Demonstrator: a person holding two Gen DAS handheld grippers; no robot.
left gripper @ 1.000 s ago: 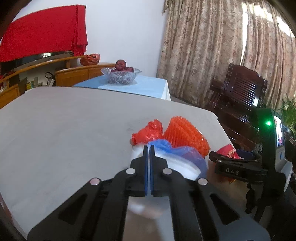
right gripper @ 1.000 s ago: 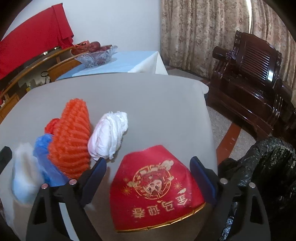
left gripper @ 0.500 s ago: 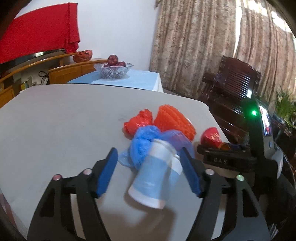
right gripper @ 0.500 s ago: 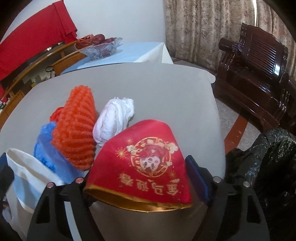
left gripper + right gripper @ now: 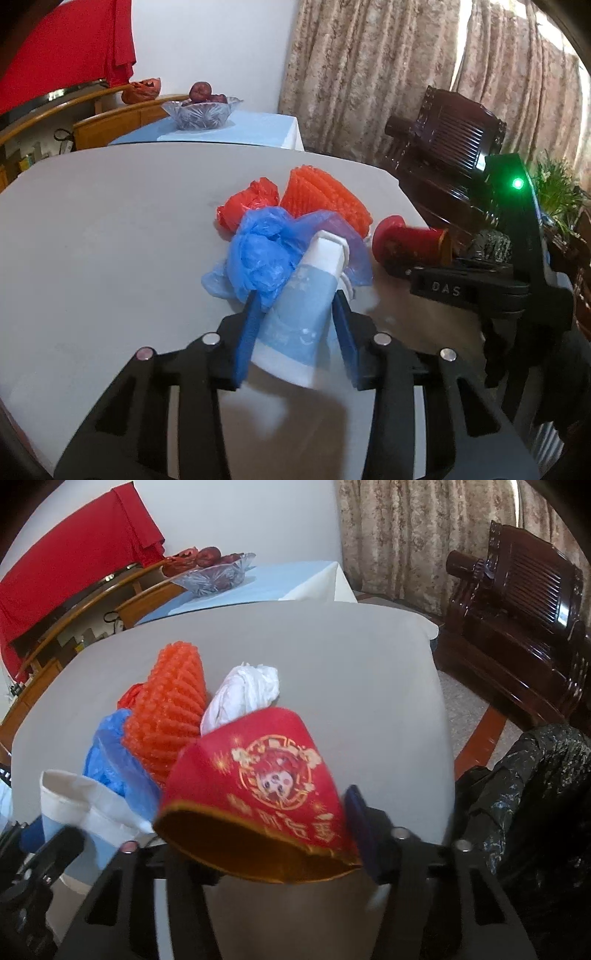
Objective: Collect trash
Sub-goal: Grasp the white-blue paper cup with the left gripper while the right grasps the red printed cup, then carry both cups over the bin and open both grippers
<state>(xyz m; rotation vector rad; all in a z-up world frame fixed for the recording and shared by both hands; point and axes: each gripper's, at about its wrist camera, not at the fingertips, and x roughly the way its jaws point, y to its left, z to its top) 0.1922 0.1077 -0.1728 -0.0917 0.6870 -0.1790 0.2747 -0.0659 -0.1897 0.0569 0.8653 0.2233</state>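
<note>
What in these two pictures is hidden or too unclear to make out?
- Left wrist view: white crumpled bag unseen, behind the orange foam net.
- Right wrist view: the red paper cup covers the right gripper's left finger; whether it is clamped is unclear.
- Right wrist view: black trash bag cut off by the frame's edge.
</note>
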